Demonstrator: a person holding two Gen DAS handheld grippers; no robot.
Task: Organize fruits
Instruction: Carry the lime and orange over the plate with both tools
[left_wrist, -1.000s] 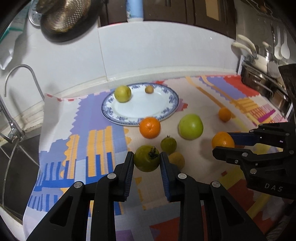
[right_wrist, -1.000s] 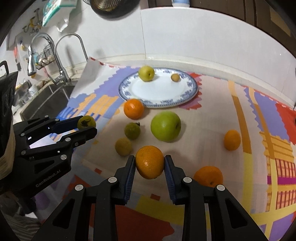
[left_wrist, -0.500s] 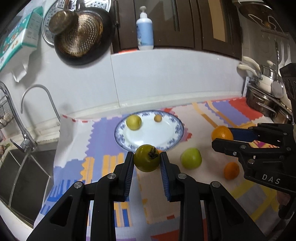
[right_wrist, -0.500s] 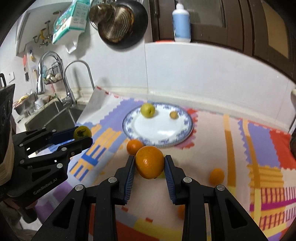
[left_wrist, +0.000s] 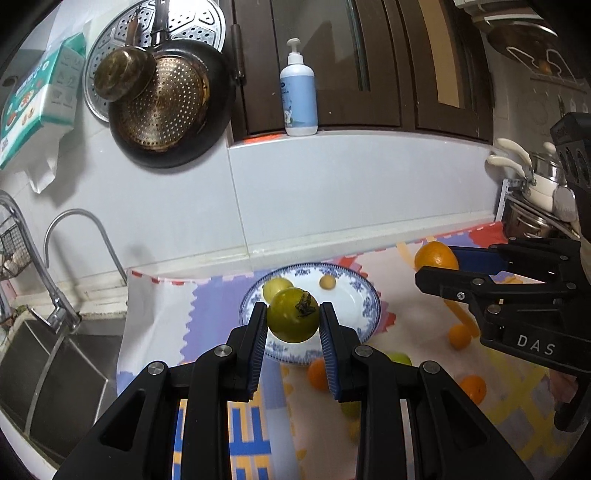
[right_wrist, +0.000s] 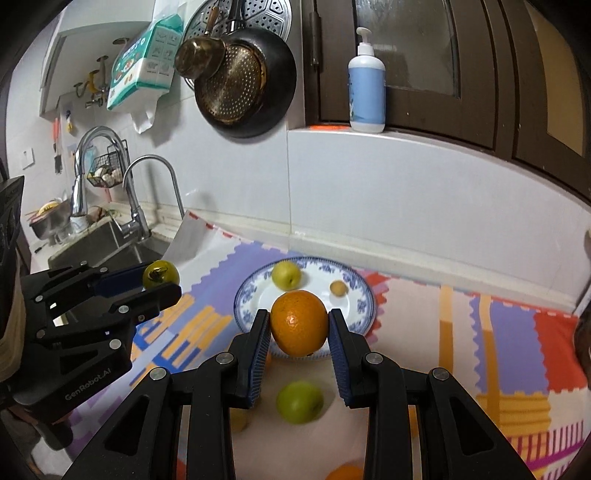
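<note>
Left hand-held gripper (left_wrist: 293, 321) clamps a green tomato (left_wrist: 293, 315) and right hand-held gripper (right_wrist: 298, 328) an orange (right_wrist: 299, 327), both aloft at the blue-rimmed plate's (right_wrist: 364, 295) 6 o'clock; two fruits plated, several remain on the table mat (right_wrist: 491, 332).

Round plate (right_wrist: 364, 301): white, blue floral rim.
Table mat (right_wrist: 509, 332): purple, orange, red, yellow blocks.
Round fruit (left_wrist: 293, 315): olive-green.

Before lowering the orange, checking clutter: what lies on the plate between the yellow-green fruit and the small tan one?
Nothing: bare white plate separates yellow-green fruit from tan fruit, per right wrist view.
</note>
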